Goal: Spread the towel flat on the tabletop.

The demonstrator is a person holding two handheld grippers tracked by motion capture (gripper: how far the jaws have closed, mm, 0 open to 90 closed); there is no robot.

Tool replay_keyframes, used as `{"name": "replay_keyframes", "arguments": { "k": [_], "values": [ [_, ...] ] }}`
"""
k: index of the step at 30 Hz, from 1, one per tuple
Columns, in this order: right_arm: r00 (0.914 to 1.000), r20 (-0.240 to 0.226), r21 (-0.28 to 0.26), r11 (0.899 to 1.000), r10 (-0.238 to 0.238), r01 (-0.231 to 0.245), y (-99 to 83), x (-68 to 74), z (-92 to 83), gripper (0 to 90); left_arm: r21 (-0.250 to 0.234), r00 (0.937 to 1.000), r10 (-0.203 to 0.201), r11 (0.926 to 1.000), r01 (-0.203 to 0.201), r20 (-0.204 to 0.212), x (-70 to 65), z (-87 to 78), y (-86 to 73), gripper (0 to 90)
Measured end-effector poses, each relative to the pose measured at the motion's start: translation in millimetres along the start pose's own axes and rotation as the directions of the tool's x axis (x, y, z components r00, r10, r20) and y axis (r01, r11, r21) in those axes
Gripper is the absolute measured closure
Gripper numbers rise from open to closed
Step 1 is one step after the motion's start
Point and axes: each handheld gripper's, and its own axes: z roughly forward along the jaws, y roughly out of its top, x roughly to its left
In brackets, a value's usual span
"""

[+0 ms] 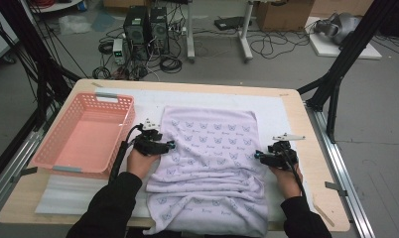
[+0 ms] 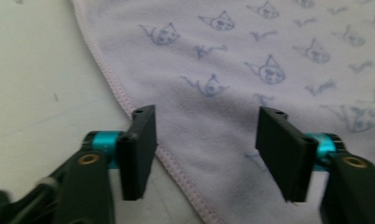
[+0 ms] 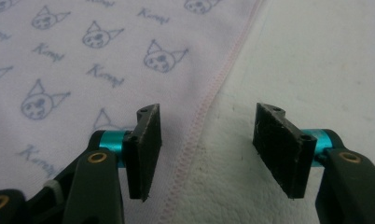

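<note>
A pale lilac towel [image 1: 210,158] printed with small cat faces lies spread on the white mat, its near part rumpled. My left gripper [image 1: 170,145] sits at the towel's left edge. In the left gripper view its jaws stand apart over the hemmed edge [image 2: 129,100] of the towel [image 2: 232,93], pads [image 2: 141,144] not pressing. My right gripper [image 1: 257,155] is at the towel's right edge. The right gripper view shows its jaws straddling the towel's [image 3: 83,56] pink hem [image 3: 209,93], open, with the mat under one pad [image 3: 281,144].
A pink plastic basket [image 1: 63,158] stands empty at the left of the table [image 1: 316,148]. The white mat [image 1: 277,106] covers most of the tabletop. Beyond the table are computer towers, cables and black frame legs on the floor.
</note>
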Motion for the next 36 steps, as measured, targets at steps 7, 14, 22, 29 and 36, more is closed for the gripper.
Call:
{"name": "replay_keyframes", "arguments": {
  "k": [7,14,22,29,36],
  "values": [
    [0.9951,-0.014,0.04,0.994,-0.098,0.098,8.6,12.8,0.6,88.0,-0.003,0.9988,0.009,1.0,-0.009,0.048,4.7,2.6,2.6,88.1],
    [0.9991,0.041,-0.056,0.998,-0.009,0.012,19.0,-6.8,18.1,88.1,-0.025,0.9947,-0.102,0.9945,0.102,-0.011,34.7,16.1,19.8,88.2],
    [0.9922,0.123,-0.091,0.996,0.02,-0.008,37.8,-11.6,36.4,76.6,-0.06,0.9879,-0.151,0.9871,0.149,-0.035,37.0,24.9,34.7,72.6],
    [0.998,0.056,-0.147,0.989,0.03,-0.021,27.8,-19.5,-1.8,59.9,-0.075,0.9915,-0.125,0.989,0.127,0.037,25.0,-6.7,29.2,46.5],
    [0.9986,-0.049,-0.12,0.993,-0.019,0.013,1.7,-6.9,-28.8,58.2,-0.026,0.9921,-0.095,0.9949,0.097,0.082,4.5,-21.8,2.8,42.6]
  ]
}}
